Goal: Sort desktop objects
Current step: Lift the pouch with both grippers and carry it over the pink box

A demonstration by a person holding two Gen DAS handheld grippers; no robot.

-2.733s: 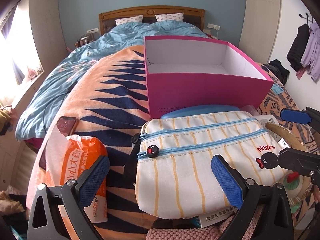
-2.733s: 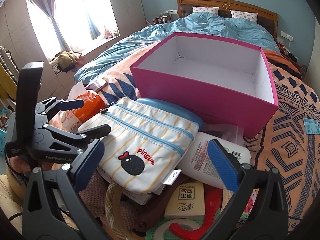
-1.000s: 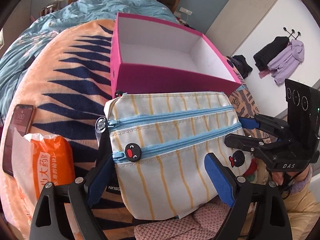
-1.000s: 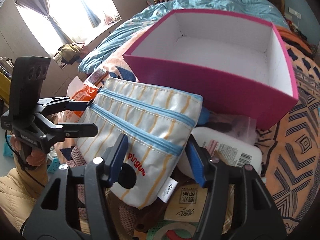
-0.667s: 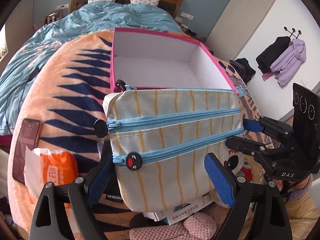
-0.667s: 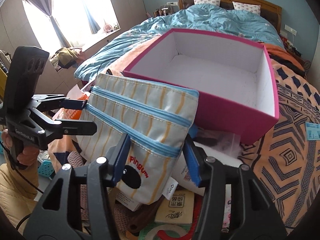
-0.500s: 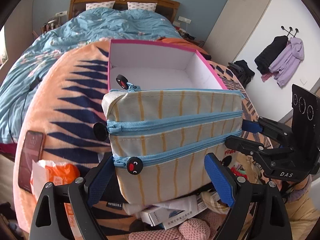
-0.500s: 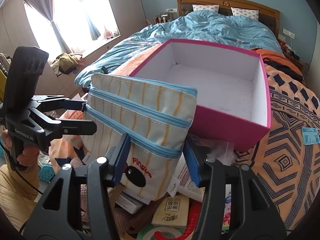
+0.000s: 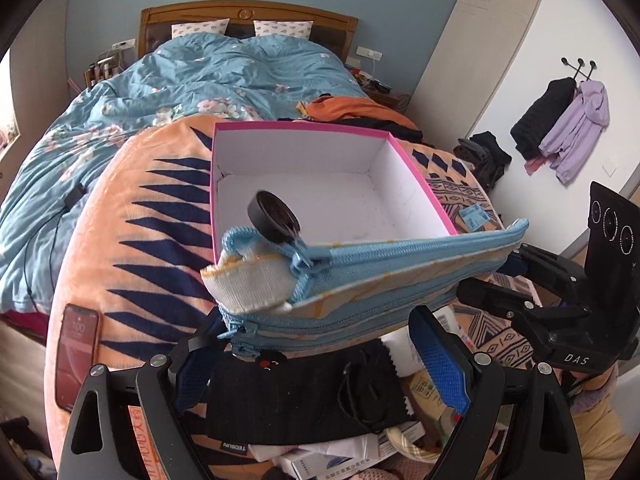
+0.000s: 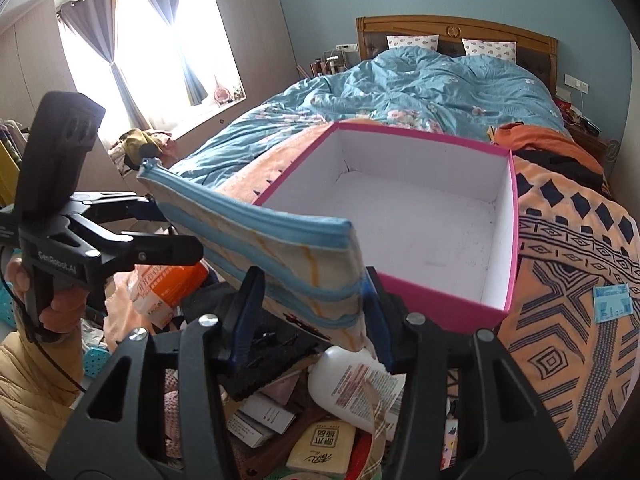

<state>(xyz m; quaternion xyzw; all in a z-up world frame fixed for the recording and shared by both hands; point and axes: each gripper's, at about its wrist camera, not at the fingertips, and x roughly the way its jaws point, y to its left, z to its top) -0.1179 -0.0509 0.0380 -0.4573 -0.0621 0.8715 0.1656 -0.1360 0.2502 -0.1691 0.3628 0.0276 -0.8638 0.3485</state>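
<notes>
A white zip pouch (image 9: 360, 280) with yellow stripes and blue zips hangs in the air in front of an empty pink box (image 9: 320, 184). My right gripper (image 10: 312, 312) is shut on the pouch's (image 10: 280, 248) right end. My left gripper (image 9: 320, 356) stands wide open under the pouch's left end, which rests against its left finger (image 9: 192, 364); the right finger is apart from it. The pink box (image 10: 420, 216) sits on the orange blanket, just beyond the pouch.
Below lies a heap: a black case (image 9: 296, 392), a white bottle (image 10: 356, 384), small cartons (image 10: 320, 444), an orange packet (image 10: 168, 284). A phone (image 9: 76, 352) lies on the blanket at the left. A blue duvet (image 9: 180, 92) covers the bed behind.
The pouch has been lifted off the heap and raised to the level of the box rim, tipping edge-on. The right gripper closed on it early; the black case beneath is now uncovered.
</notes>
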